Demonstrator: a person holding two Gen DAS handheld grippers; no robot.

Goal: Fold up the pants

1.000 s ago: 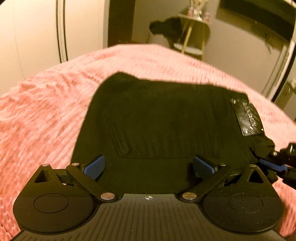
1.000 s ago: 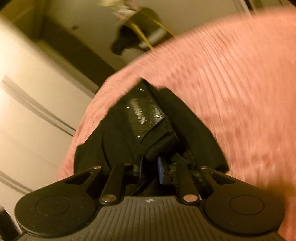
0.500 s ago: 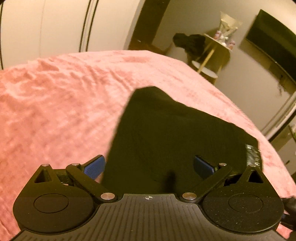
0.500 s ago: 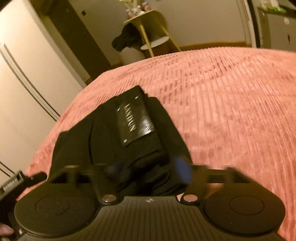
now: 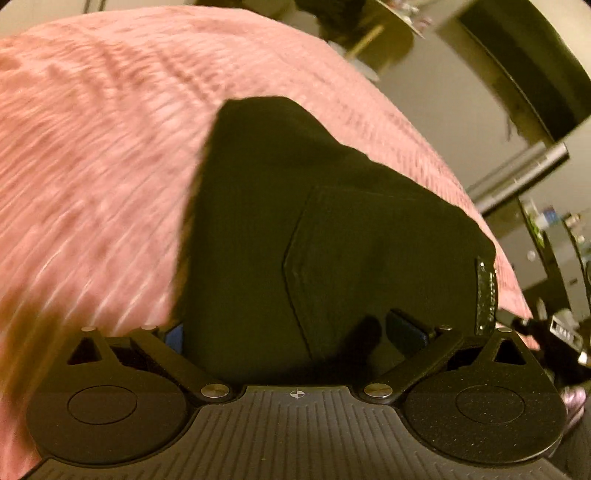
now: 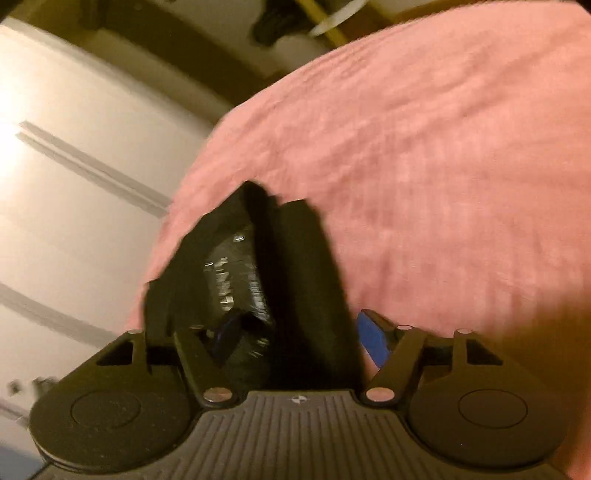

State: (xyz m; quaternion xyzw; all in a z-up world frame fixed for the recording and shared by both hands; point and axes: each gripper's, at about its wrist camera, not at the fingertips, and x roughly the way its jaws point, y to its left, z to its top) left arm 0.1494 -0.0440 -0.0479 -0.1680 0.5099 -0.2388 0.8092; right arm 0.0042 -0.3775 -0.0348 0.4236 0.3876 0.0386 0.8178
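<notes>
The black pants lie folded into a compact stack on the pink bedspread; a back pocket and a shiny waistband patch show. My left gripper is open, its blue-padded fingers spread either side of the near edge of the stack. In the right wrist view the pants lie between the fingers of my right gripper, which is open; the patch shows there too. The right gripper shows at the right edge of the left wrist view.
The pink ribbed bedspread spreads wide to the right of the pants. White wardrobe doors stand to the left. A small side table with dark clothing stands beyond the bed's far edge.
My right gripper has opened and let go of the waistband edge it was shut on. Both views have swung; the left gripper stays open at the stack's near edge.
</notes>
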